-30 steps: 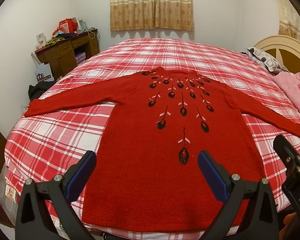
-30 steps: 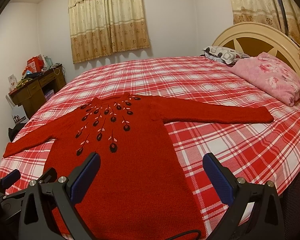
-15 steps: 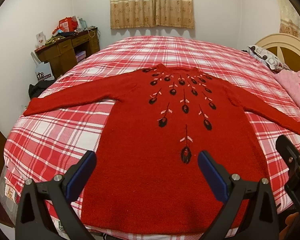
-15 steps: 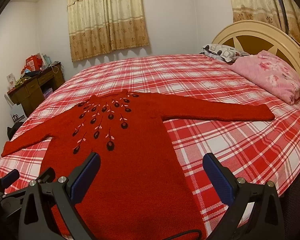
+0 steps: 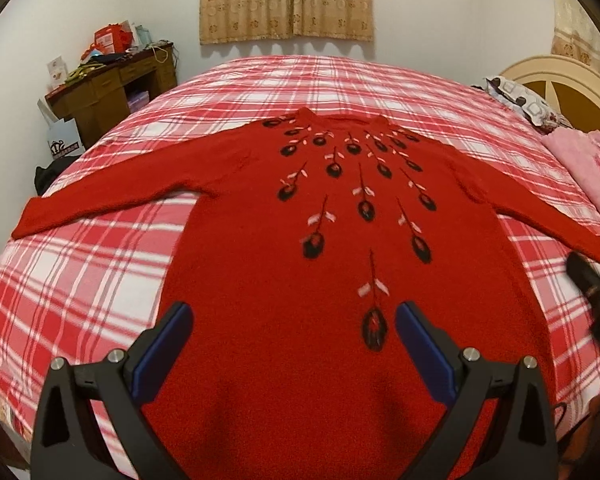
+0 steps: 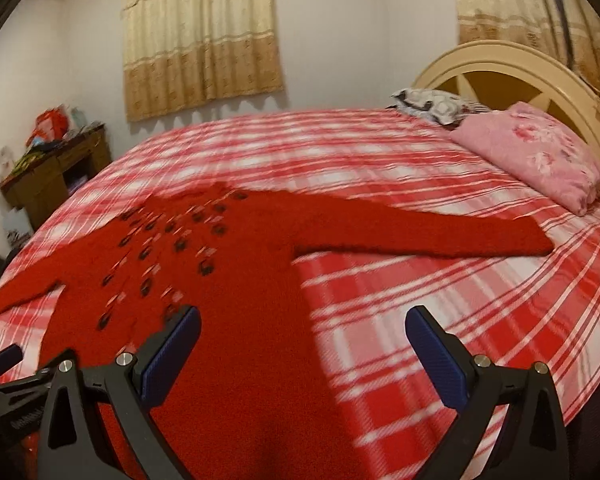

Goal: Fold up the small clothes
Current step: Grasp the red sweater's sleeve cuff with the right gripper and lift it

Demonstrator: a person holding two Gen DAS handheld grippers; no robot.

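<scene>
A red knitted sweater [image 5: 260, 280] with black flower motifs lies flat, face up, on the bed, both sleeves spread out sideways; it also shows in the right wrist view [image 6: 260, 280]. My left gripper [image 5: 294, 346] is open and empty, above the sweater's lower body near the hem. My right gripper [image 6: 302, 354] is open and empty, above the sweater's right side edge near the hem. The right sleeve [image 6: 440, 236] stretches toward the pillows. The right gripper's tip [image 5: 592, 292] shows at the left view's right edge.
The bed has a red and white plaid sheet [image 5: 80, 280]. A pink folded quilt [image 6: 540, 156] and a patterned pillow [image 6: 432, 104] lie by the cream headboard [image 6: 500, 68]. A cluttered wooden desk [image 5: 112, 88] stands against the far left wall.
Both grippers have moved forward and lower toward the sweater, which now looks larger. The right view is blurred with motion. Both stay open.
</scene>
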